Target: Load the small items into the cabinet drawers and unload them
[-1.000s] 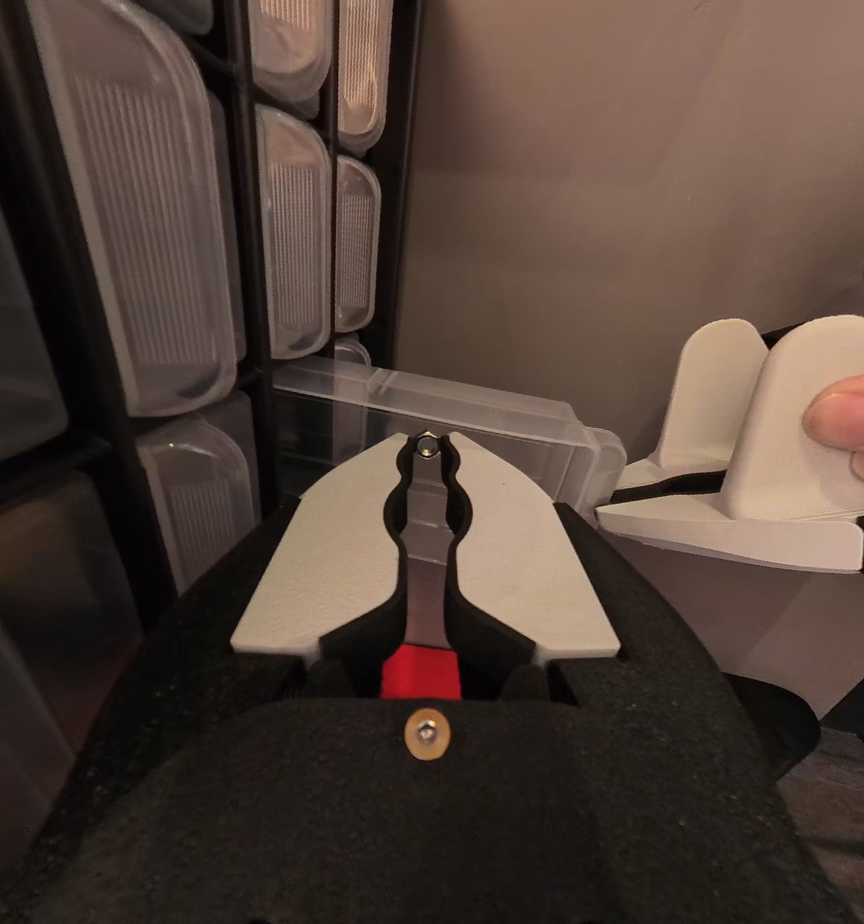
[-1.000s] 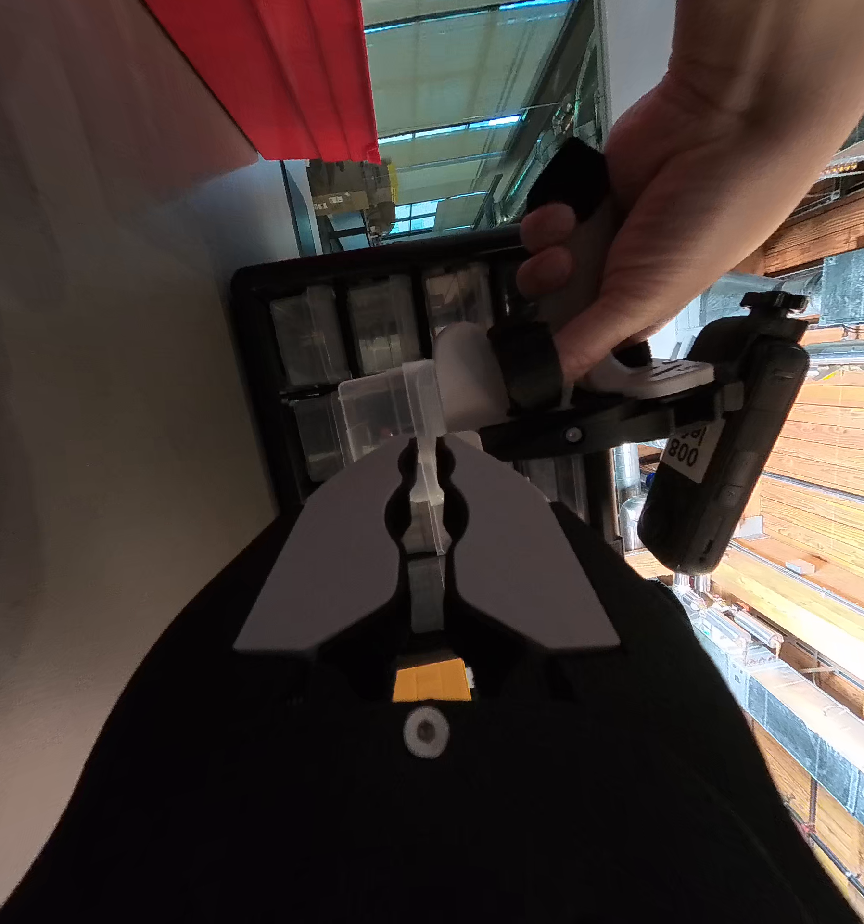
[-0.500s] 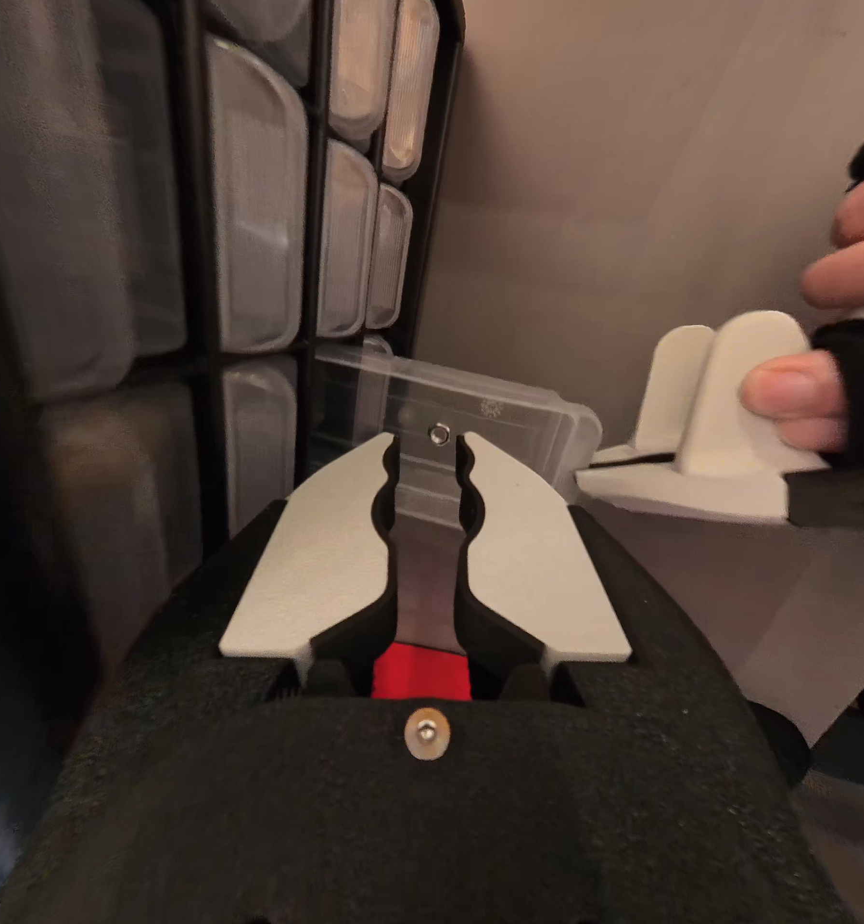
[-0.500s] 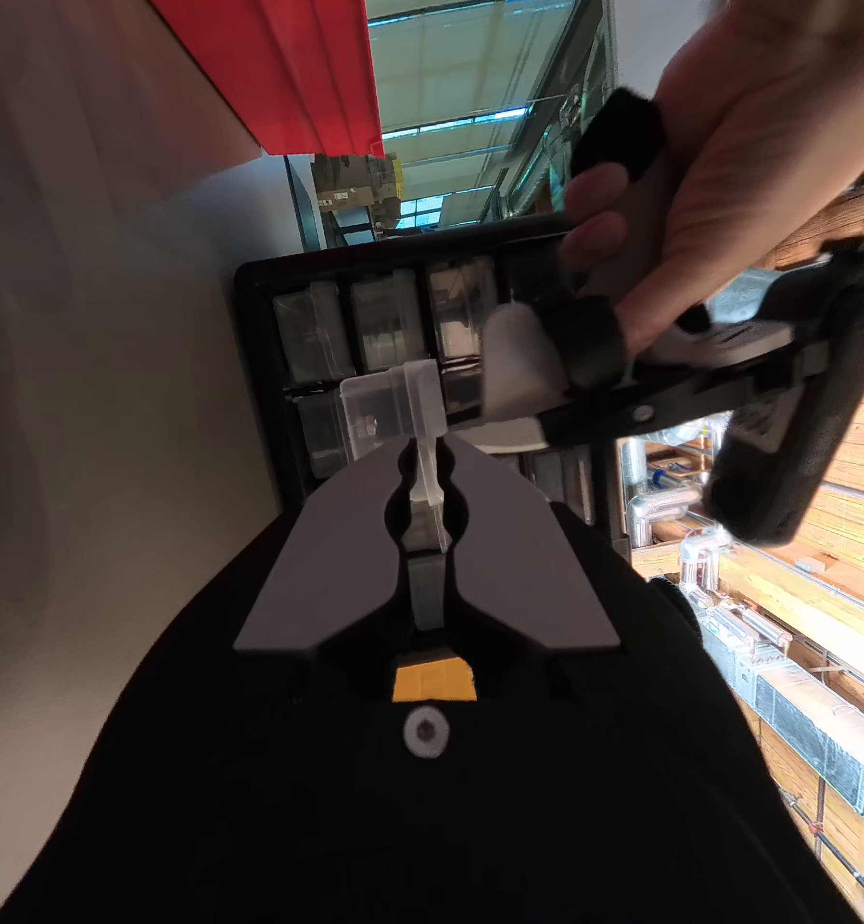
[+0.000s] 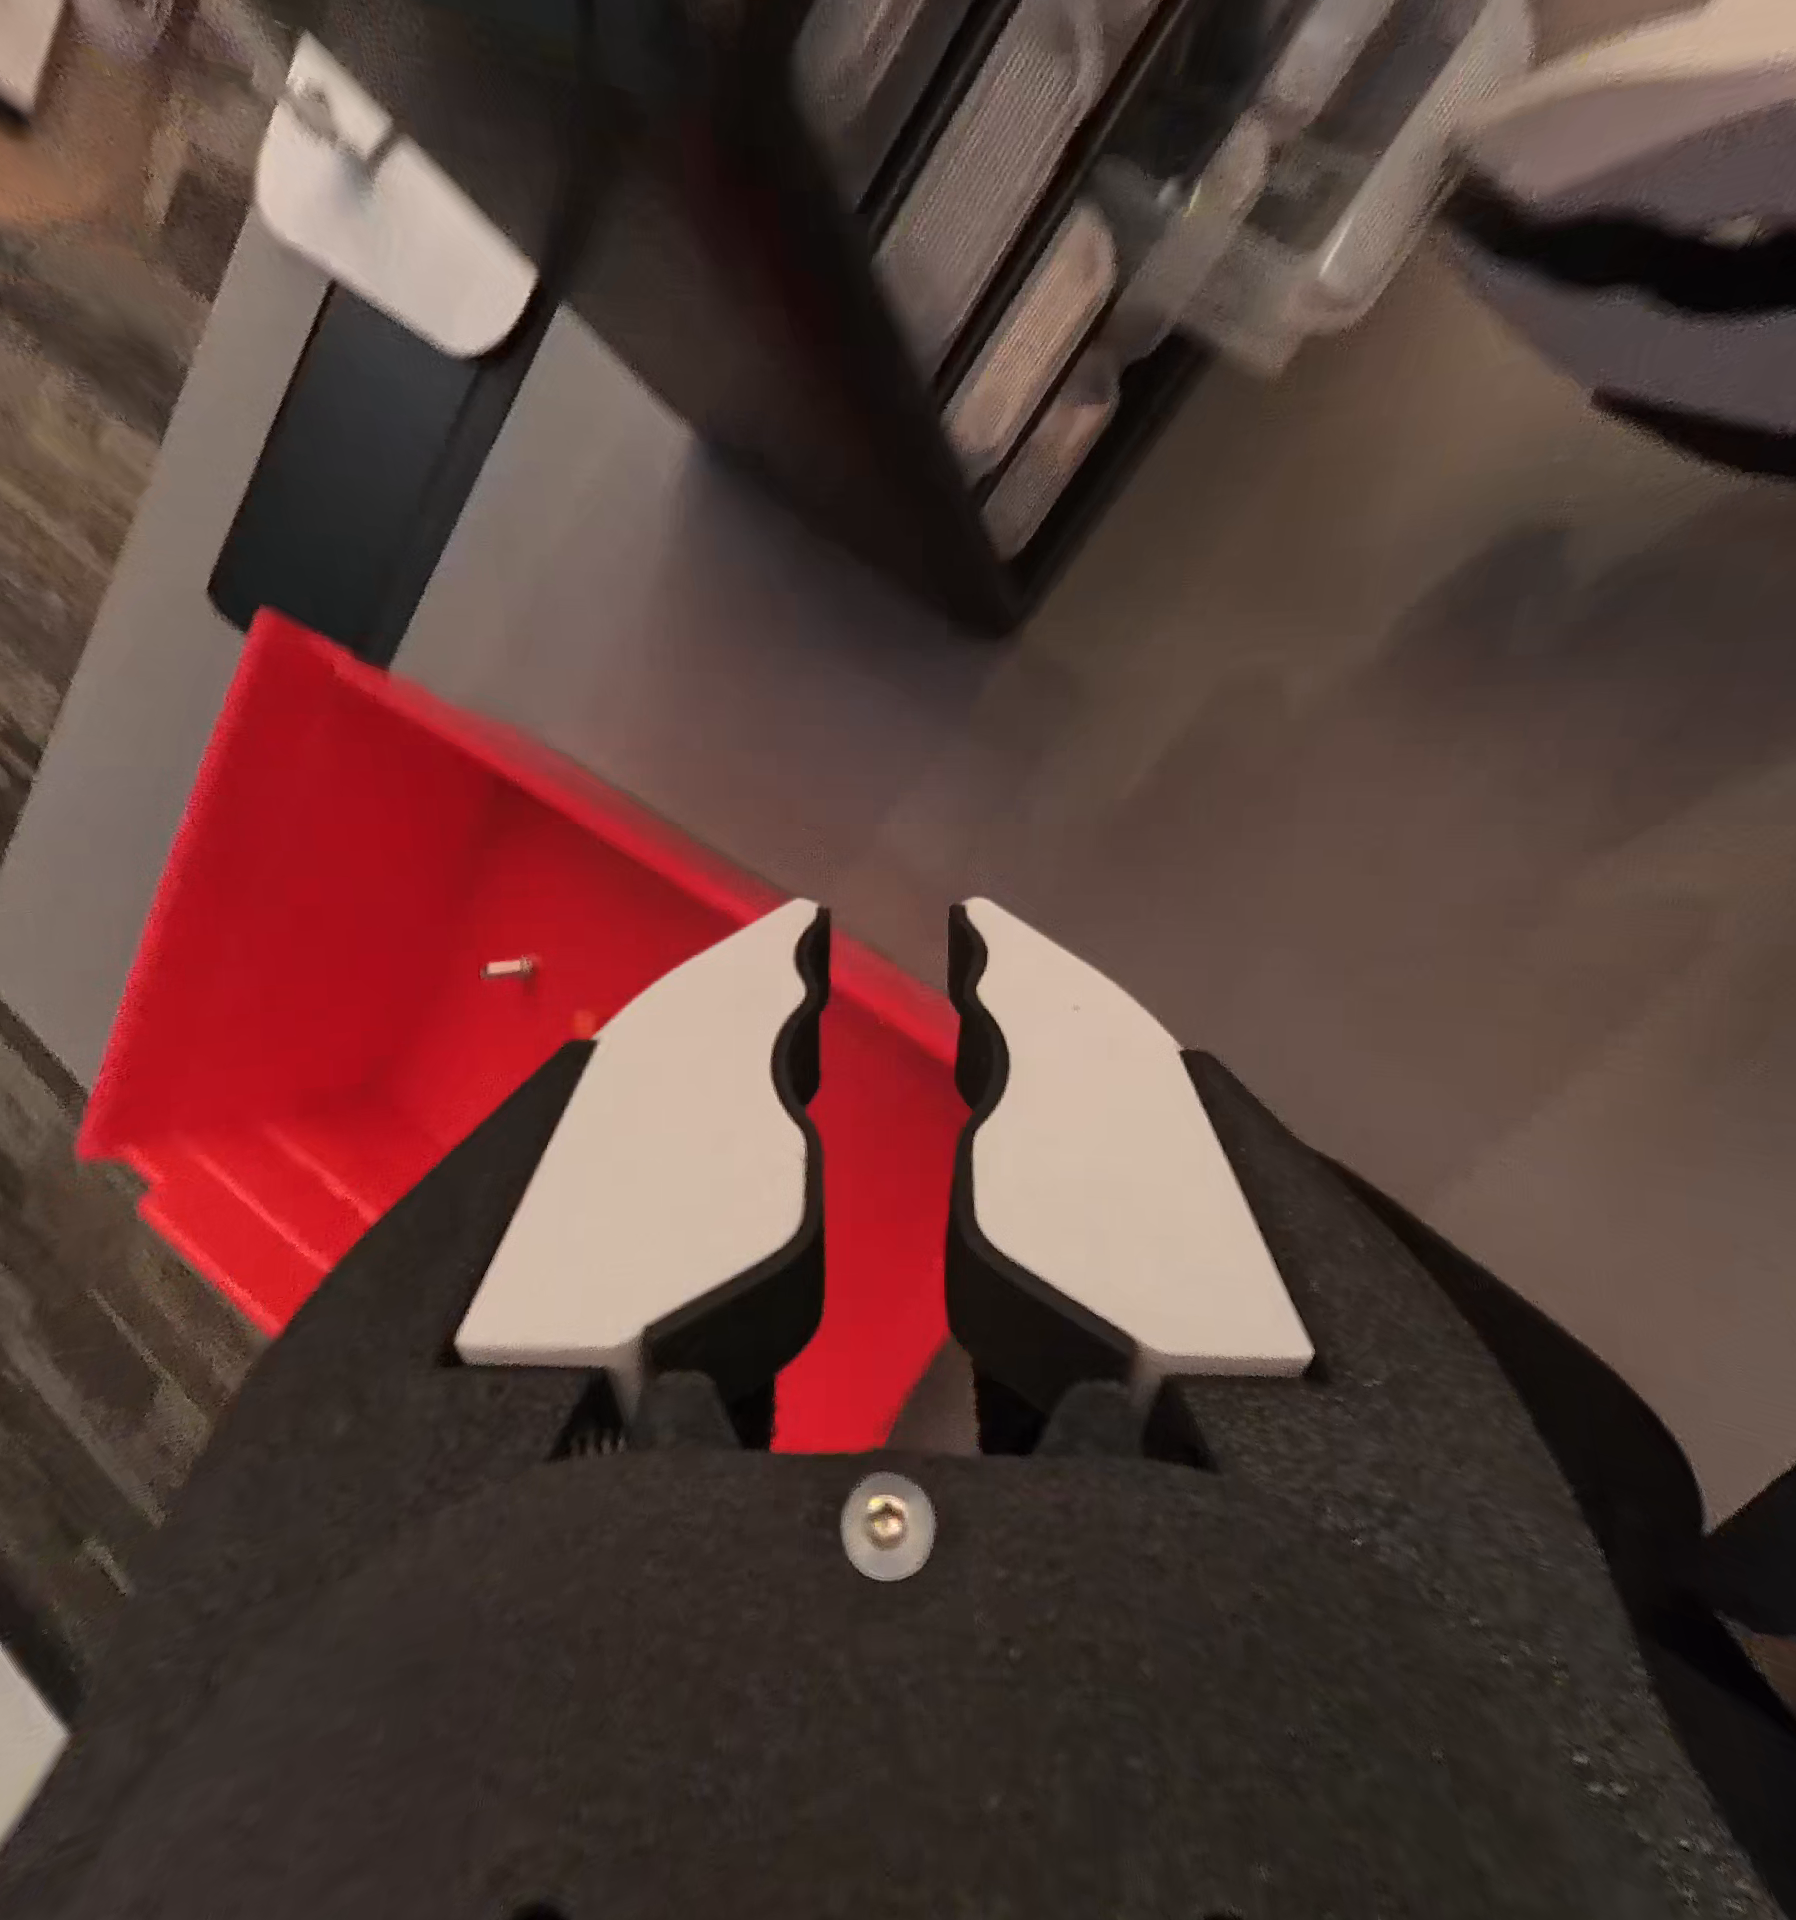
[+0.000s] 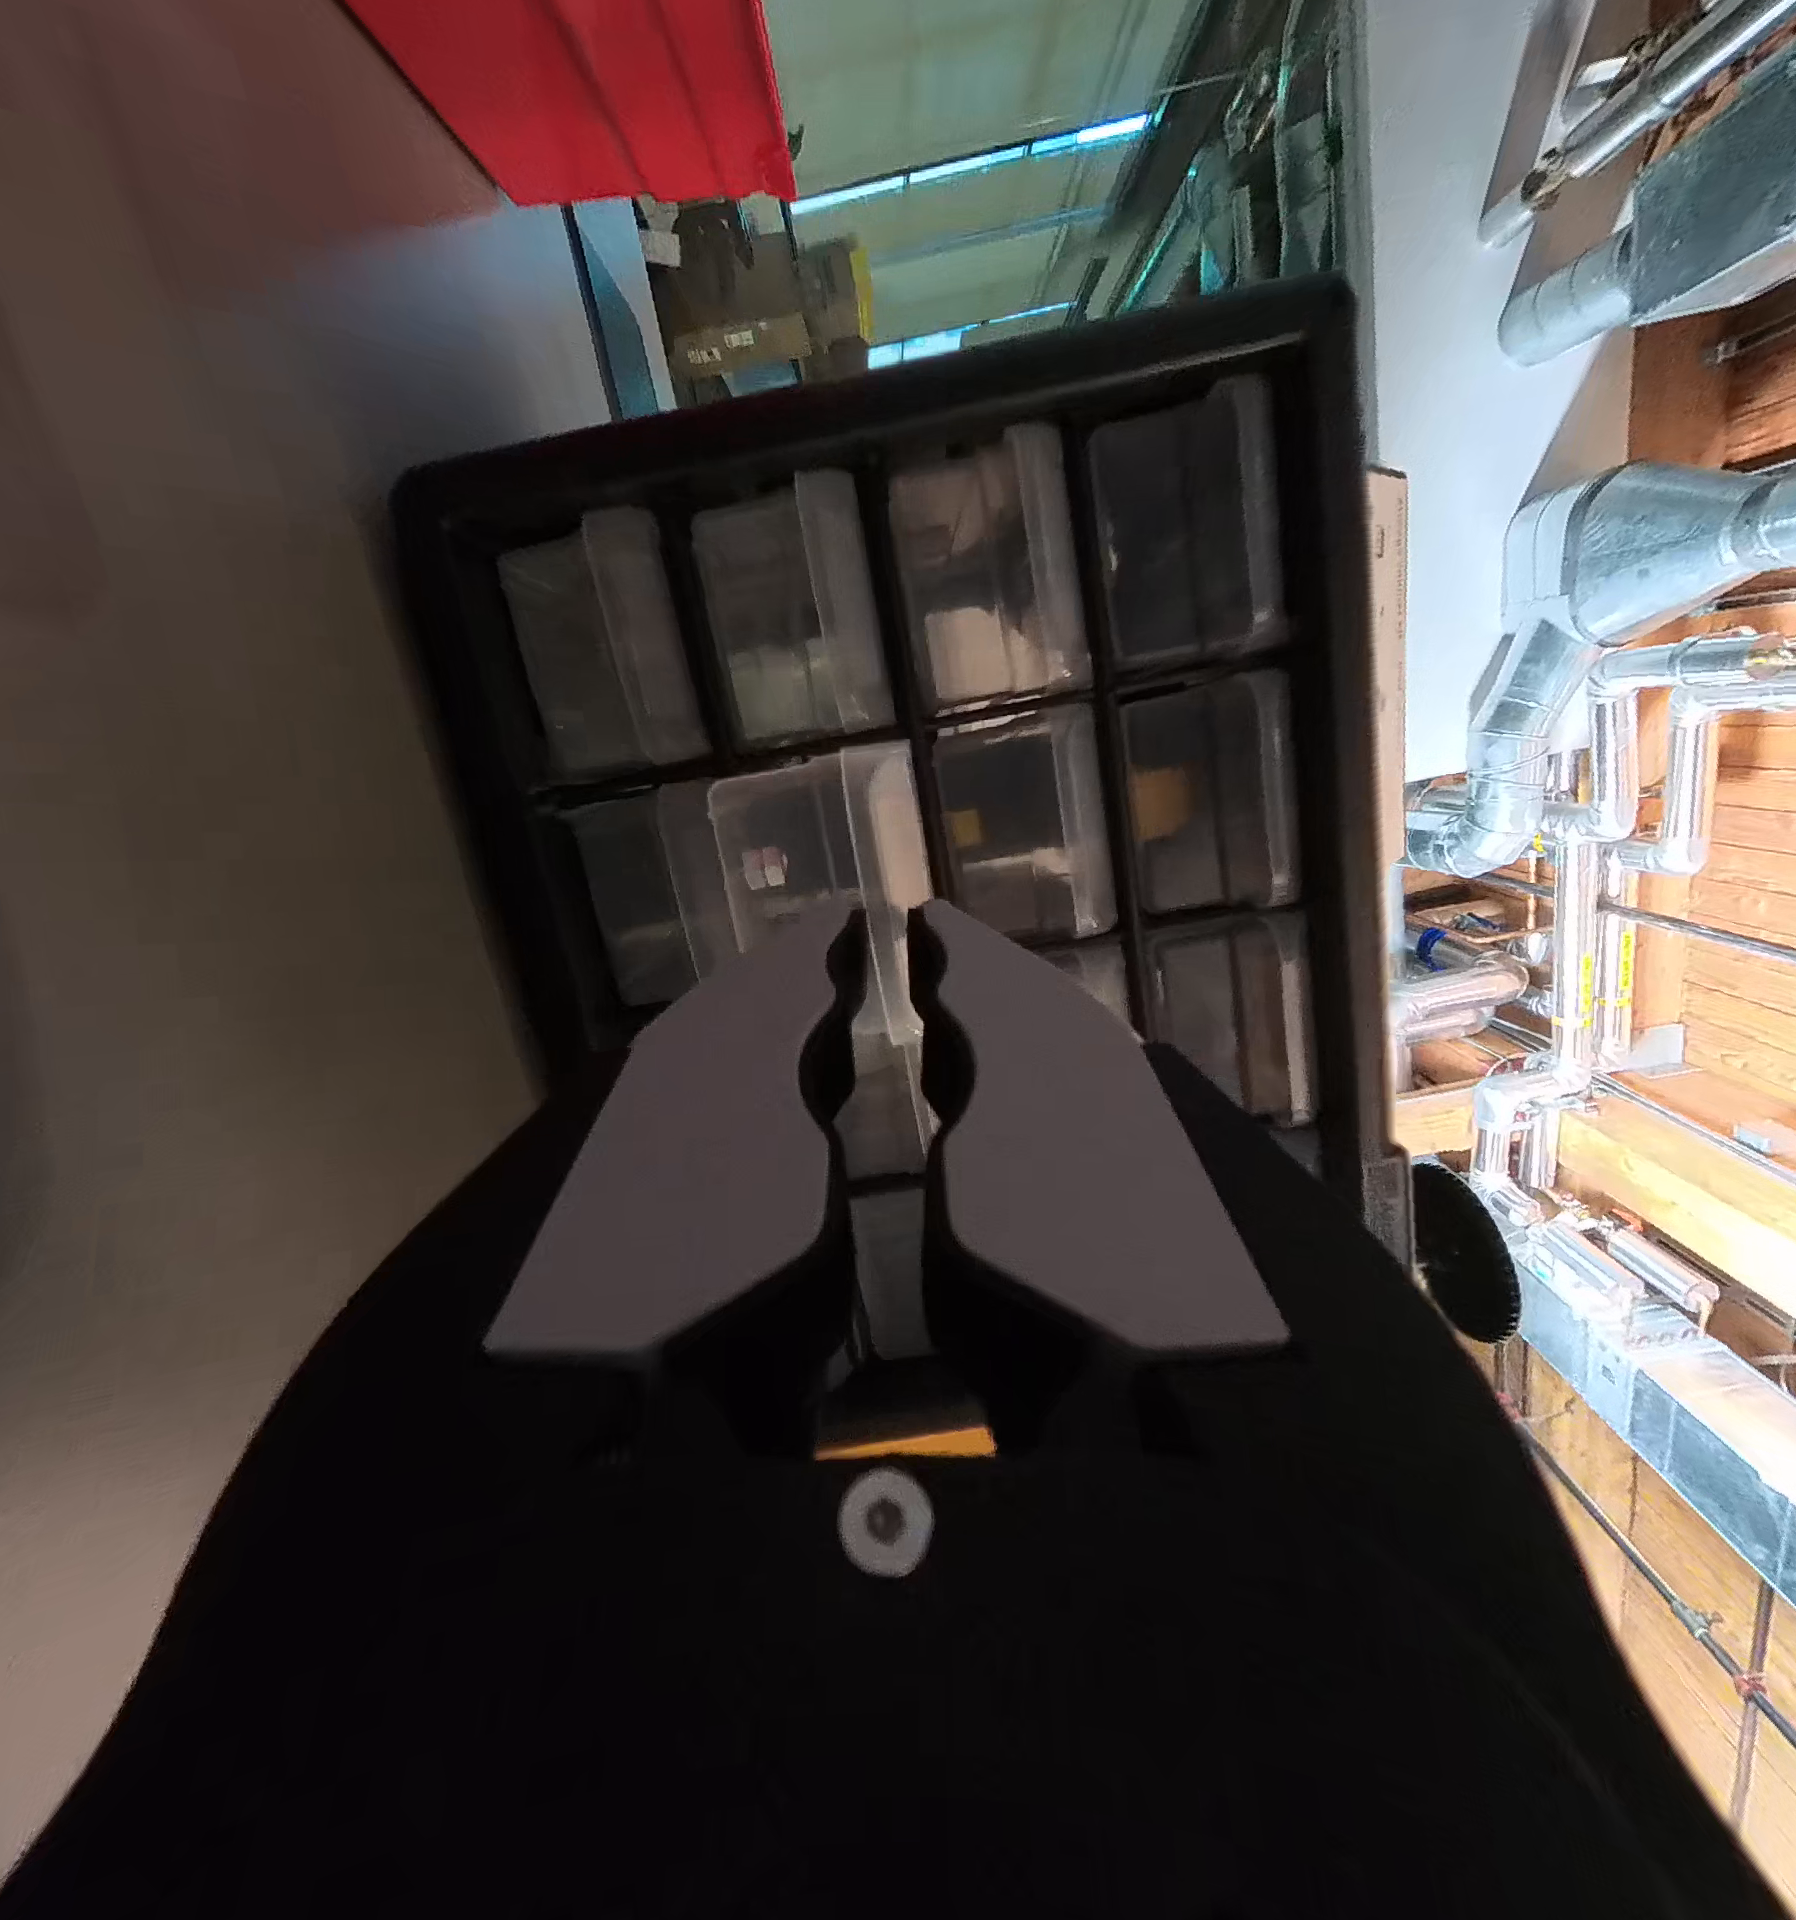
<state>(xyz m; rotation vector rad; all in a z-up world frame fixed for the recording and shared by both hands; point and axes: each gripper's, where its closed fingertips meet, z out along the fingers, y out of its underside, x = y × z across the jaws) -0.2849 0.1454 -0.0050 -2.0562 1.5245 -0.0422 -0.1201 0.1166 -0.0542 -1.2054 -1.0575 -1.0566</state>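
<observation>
A pale grey tabletop (image 5: 1237, 727) carries the scene, with patterned carpet visible past its edge at the left of the left wrist view. On it stands a black cabinet (image 6: 1335, 644) whose grid of compartments holds clear plastic drawers. One clear drawer (image 6: 816, 842) in the middle row is pulled partly out of its compartment, and a small item shows dimly through its wall, too blurred to identify.

The right gripper (image 6: 886, 920) has its jaws clenched on the front tab of that pulled-out drawer; the tab runs down between the two fingers. The right wrist view is rolled sideways, so ducts, pipes and wooden beams appear at its right edge.

The left gripper (image 5: 886, 920) points down at the tabletop with its jaws released, a clear gap between them and nothing held. Its tips hang over the near rim of a red bin (image 5: 354, 935) that lies at the tabletop's left edge, well apart from the cabinet. A small silver screw (image 5: 509, 968) lies on the bin's floor, apart from the left fingers. The cabinet and the pulled-out drawer appear blurred at the top of this view
</observation>
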